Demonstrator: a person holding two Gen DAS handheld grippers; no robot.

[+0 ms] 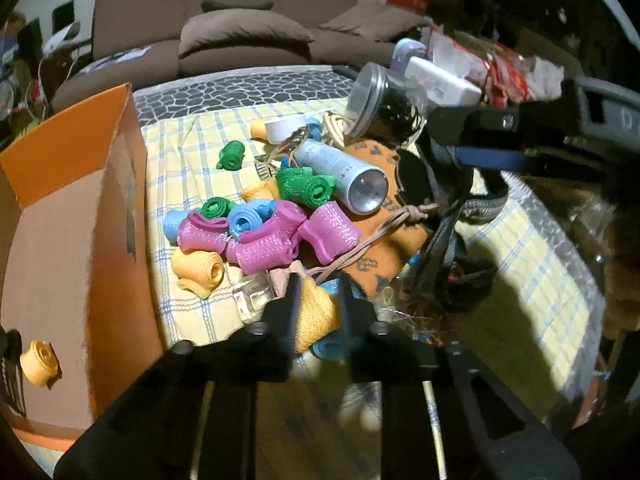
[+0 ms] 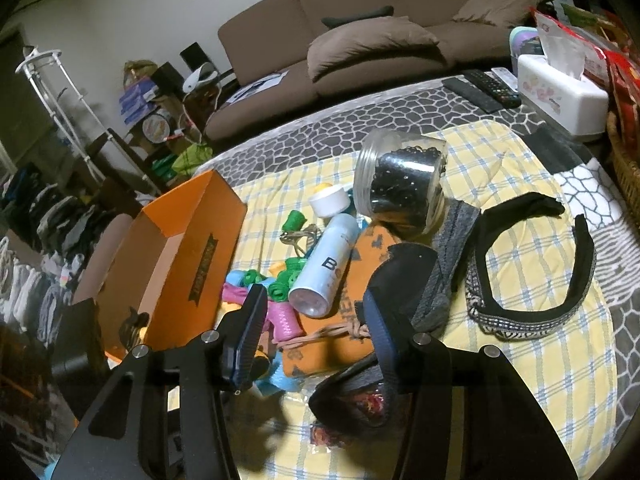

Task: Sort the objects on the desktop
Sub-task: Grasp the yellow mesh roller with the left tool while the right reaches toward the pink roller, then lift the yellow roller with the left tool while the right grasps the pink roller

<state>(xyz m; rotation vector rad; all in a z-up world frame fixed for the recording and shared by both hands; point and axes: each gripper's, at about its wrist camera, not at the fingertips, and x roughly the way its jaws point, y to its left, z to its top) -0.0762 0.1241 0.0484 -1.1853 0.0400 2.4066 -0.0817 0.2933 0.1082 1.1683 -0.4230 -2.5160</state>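
Observation:
A pile of mesh hair rollers, pink [image 1: 262,246], blue [image 1: 244,220], green [image 1: 306,186] and yellow [image 1: 198,272], lies on the yellow checked cloth [image 1: 188,168]. My left gripper [image 1: 318,296] is shut on a yellow roller [image 1: 316,314] at the pile's near edge. An open orange box [image 1: 80,216] stands to the left with one yellow roller [image 1: 40,362] inside. My right gripper [image 2: 316,316] is open above the orange cloth [image 2: 320,352], empty, with pink rollers [image 2: 284,322] between its fingers' view. The right gripper also shows in the left wrist view [image 1: 480,136].
A silver spray can [image 2: 326,264] lies on the pile. A clear jar of black items [image 2: 400,184] lies on its side behind it. Black headbands [image 2: 532,264] lie to the right. A tissue box [image 2: 560,92] and remotes [image 2: 484,88] sit at the back right.

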